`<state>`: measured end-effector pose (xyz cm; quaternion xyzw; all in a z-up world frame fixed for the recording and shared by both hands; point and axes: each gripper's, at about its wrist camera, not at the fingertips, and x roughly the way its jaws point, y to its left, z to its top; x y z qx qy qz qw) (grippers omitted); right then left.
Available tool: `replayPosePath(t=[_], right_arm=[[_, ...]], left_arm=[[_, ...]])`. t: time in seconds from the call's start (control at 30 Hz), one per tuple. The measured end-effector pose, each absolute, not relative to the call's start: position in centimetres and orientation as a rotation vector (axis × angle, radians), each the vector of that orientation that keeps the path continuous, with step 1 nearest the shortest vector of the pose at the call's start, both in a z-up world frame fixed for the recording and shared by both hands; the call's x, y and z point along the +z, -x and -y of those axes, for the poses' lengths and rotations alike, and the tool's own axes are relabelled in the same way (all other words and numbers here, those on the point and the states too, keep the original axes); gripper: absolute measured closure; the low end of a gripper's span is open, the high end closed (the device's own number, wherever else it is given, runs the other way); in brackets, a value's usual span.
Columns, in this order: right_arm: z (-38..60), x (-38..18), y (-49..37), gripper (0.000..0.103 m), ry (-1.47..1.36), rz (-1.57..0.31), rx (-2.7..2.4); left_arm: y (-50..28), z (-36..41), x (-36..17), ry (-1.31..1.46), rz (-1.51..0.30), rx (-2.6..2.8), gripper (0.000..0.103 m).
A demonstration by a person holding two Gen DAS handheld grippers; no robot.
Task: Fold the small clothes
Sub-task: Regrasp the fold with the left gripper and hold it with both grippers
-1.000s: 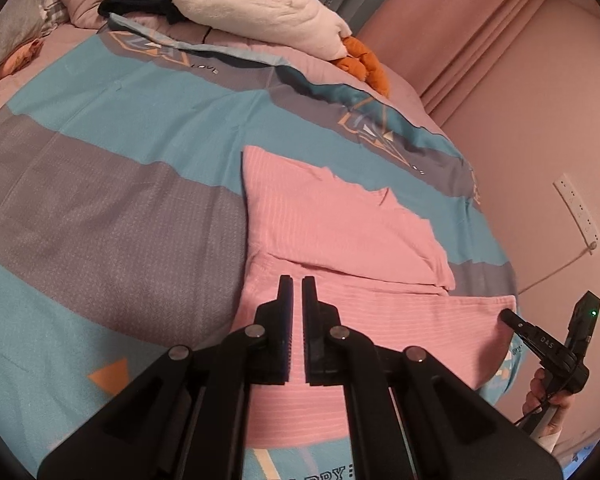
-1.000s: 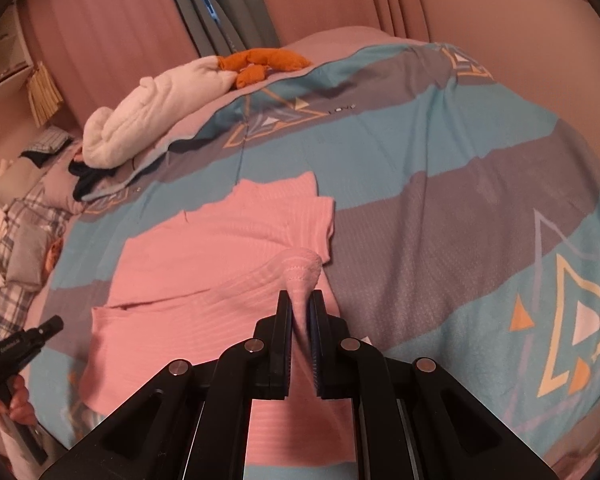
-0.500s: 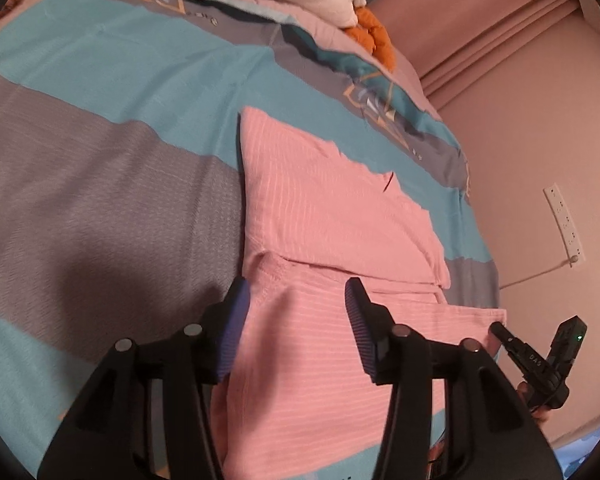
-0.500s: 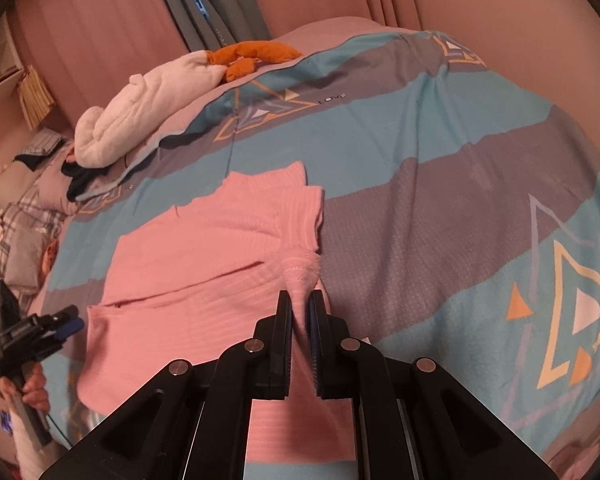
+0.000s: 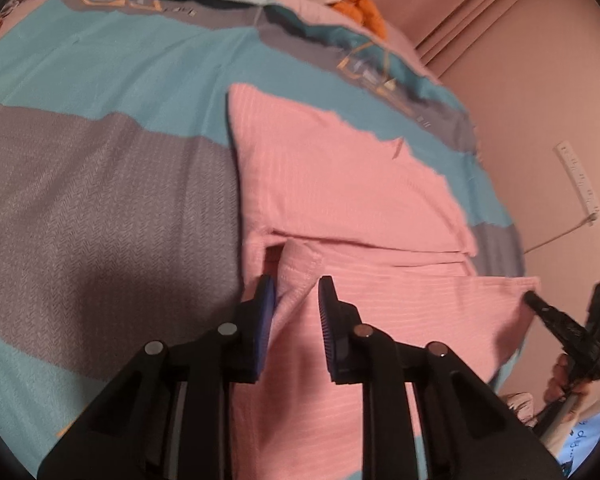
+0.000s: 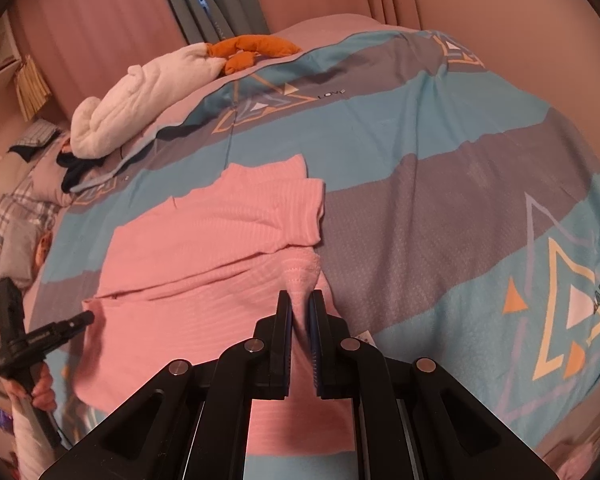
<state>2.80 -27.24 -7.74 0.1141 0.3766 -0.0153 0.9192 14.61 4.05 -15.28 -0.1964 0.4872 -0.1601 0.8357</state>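
**Operator:** On the bed (image 6: 440, 216), the pink top (image 5: 340, 184) lies spread across the striped cover, its far half already folded over the near half. My left gripper (image 5: 296, 300) was shut a second ago; half a second back it had sprung wide, and now its jaws stand open on either side of a raised hem corner, not yet pinching it.

**Observer:** And your right?

**Operator:** My right gripper (image 6: 300, 308) has stayed closed on a pinch of the top's other near corner through all three looks. The cloth peaks up between its fingers.

**Observer:** So what does that change mean?

**Operator:** I judge the left has let go to take a better hold. Once it closes on that hem, I'd have both near corners and could carry them across for the next fold.

**Observer:** Any risk?

**Operator:** Left view is a little blurred, so I can't tell how many layers sit between those jaws.
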Motion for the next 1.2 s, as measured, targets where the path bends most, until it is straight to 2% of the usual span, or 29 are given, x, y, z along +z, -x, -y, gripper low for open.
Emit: replayPosePath(t=[0.17, 0.3, 0.33, 0.37, 0.47, 0.87, 1.2], right_arm=[[27.5, -8.1, -3.2, 0.093, -0.242, -0.787, -0.027], [27.6, -8.7, -3.7, 0.093, -0.251, -0.802, -0.024], [27.6, -8.9, -3.8, 0.093, -0.259, -0.804, -0.019], [27.6, -8.9, -3.8, 0.093, -0.262, -0.804, -0.018], [27.7, -8.9, -3.8, 0.093, -0.271, -0.801, -0.017], [26.9, -4.1, -3.8, 0.093, -0.242, -0.666, 0.062], [25.2, -2.0, -7.8, 0.096, -0.174, -0.6, 0.109]], left_arm=[[-15.8, -3.5, -16.0, 0.401, -1.071, -0.344, 0.077], [-16.8, -2.8, -16.8, 0.413, -1.103, -0.374, 0.08], [-16.9, -2.6, -16.8, 0.407, -1.097, -0.373, 0.085], [-16.8, -2.5, -16.7, 0.402, -1.093, -0.374, 0.096], [-16.2, -2.4, -16.1, 0.389, -1.074, -0.346, 0.098], [-12.4, -4.6, -8.6, 0.496, -0.876, -0.32, 0.099], [-13.9, -5.7, -5.8, 0.519, -0.791, -0.291, 0.099]])
